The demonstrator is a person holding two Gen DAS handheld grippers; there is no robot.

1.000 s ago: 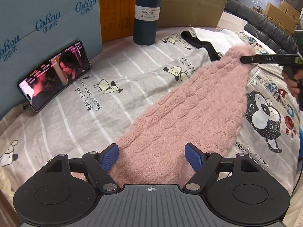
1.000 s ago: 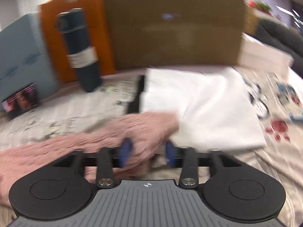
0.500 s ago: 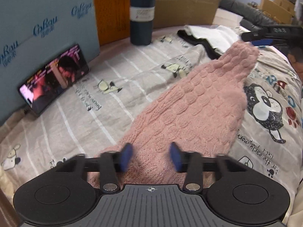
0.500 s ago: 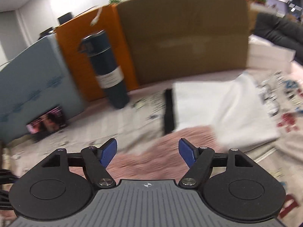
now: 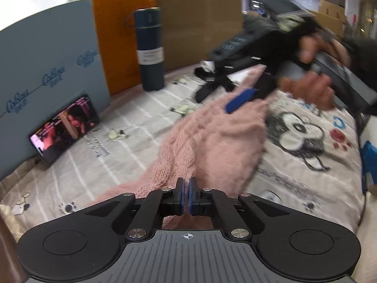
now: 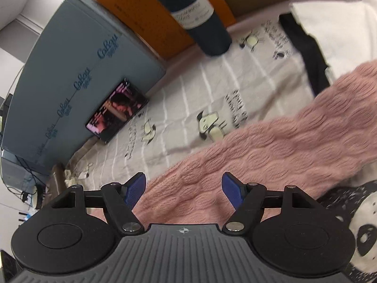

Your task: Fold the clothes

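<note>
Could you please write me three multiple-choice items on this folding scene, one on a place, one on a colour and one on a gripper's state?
1. Where does the phone with the lit screen stand?
A. Leaning against the blue-grey box
B. Flat on the pink garment
C. On top of the bottle

2. What colour is the cable-knit sweater?
A. White
B. Pink
C. Dark green

3. How does the left gripper stand?
A. Wide open above the bedsheet
B. Shut on the knit sweater
C. Shut on the bottle

Answers: 1 A, the phone is propped on its long edge against the blue-grey box. 2 B, the knit is pale pink in both views. 3 B, its blue pads meet with pink knit bunched at them, while the right gripper is open above the sweater.
</note>
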